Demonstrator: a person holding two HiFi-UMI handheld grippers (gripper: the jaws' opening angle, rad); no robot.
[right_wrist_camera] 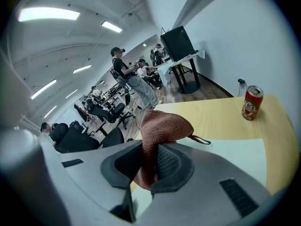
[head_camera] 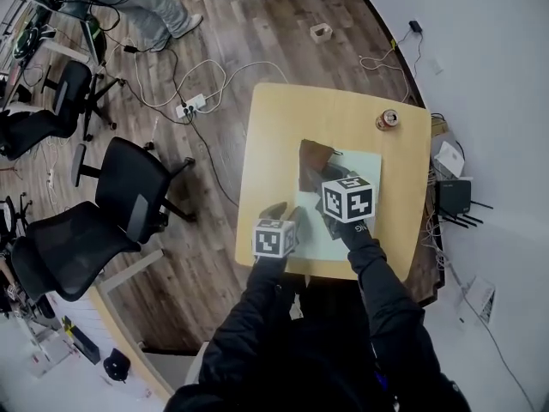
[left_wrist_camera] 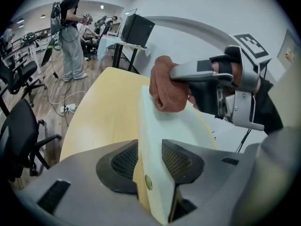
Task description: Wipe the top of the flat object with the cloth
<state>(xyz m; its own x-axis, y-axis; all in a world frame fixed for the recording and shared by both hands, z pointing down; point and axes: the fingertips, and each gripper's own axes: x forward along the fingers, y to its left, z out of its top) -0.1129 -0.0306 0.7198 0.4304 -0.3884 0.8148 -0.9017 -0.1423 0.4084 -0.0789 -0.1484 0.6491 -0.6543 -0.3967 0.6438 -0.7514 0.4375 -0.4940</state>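
Observation:
A pale green flat board (head_camera: pixel 360 166) lies on the small wooden table (head_camera: pixel 283 127). My right gripper (right_wrist_camera: pixel 150 161) is shut on a bunched brown cloth (right_wrist_camera: pixel 162 126), which hangs between its pads just above the board (right_wrist_camera: pixel 225 154). From overhead the cloth (head_camera: pixel 316 157) is over the board's far left part. My left gripper (left_wrist_camera: pixel 150 157) is at the board's near left corner. Its jaws stand apart, and the board's left edge (left_wrist_camera: pixel 143 126) runs up through the gap, with table to its left. In the left gripper view the right gripper (left_wrist_camera: pixel 188 86) and cloth (left_wrist_camera: pixel 164 86) show ahead.
A red drink can (head_camera: pixel 389 119) (right_wrist_camera: pixel 251 103) stands near the table's far right corner. Black office chairs (head_camera: pixel 129 187) and cables with a power strip (head_camera: pixel 190 106) are on the floor to the left. A white wall runs close along the right. People stand far back.

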